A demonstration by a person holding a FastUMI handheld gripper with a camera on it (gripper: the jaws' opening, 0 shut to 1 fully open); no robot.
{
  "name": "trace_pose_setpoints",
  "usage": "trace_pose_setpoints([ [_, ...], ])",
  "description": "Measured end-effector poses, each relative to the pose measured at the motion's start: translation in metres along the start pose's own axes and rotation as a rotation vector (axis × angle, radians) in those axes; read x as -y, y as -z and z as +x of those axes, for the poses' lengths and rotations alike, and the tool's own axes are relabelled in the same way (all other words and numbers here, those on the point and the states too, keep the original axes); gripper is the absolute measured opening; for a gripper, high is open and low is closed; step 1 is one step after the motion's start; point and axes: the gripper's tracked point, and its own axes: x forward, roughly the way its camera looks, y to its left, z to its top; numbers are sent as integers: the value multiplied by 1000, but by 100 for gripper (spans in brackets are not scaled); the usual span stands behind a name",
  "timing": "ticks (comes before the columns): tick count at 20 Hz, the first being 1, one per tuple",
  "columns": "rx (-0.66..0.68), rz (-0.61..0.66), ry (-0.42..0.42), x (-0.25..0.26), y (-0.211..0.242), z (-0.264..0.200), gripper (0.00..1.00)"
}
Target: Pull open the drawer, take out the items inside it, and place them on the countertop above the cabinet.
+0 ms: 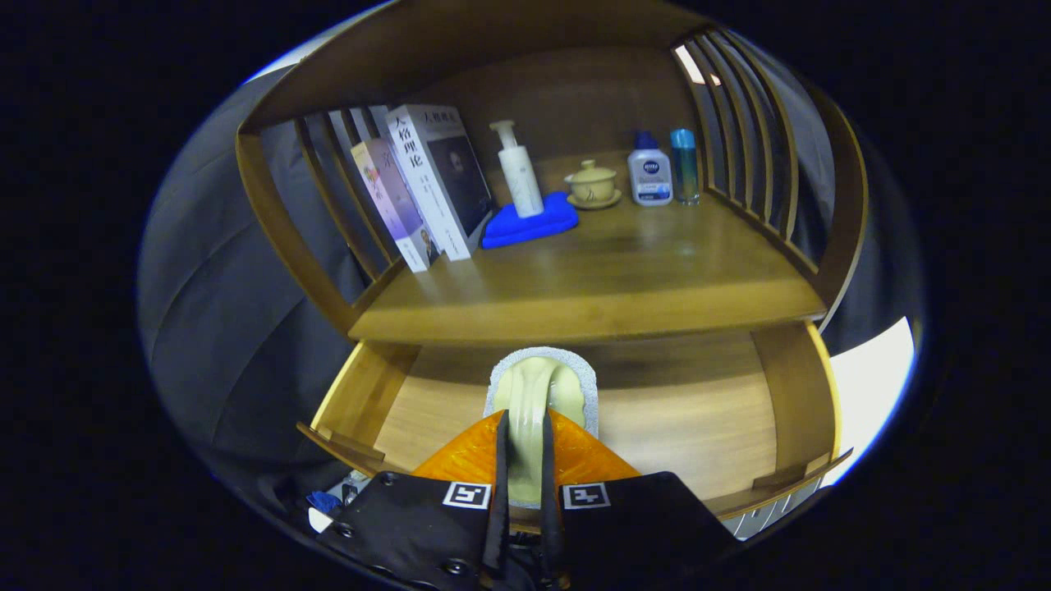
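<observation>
The wooden drawer (698, 427) stands pulled open under the countertop (624, 271). Over its floor, near the middle, is a pale cream scrubbing brush (538, 386) with a grey-white pad around its rim. My gripper (524, 420) is shut on the brush's raised handle, one finger pressing on each side. The brush's near end is hidden behind the fingers. I cannot tell whether the brush rests on the drawer floor or hangs just above it. The rest of the drawer floor that I see is bare wood.
At the back of the countertop stand two leaning books (427, 189), a white pump bottle (519, 172) on a blue cloth (534, 223), a lidded tea cup (591, 185), a white bottle with a blue cap (650, 174) and a blue bottle (684, 164). Slatted side rails (755, 164) flank the shelf.
</observation>
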Motion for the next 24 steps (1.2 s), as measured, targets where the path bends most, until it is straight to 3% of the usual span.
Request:
trace_pose_setpoints([
  [4, 56, 18, -20, -7, -36, -12, 18],
  [10, 119, -13, 44, -2, -94, 6, 18],
  [16, 91, 4, 89, 3, -140, 54, 18],
  [24, -66, 44, 136, 16, -146, 121, 18],
])
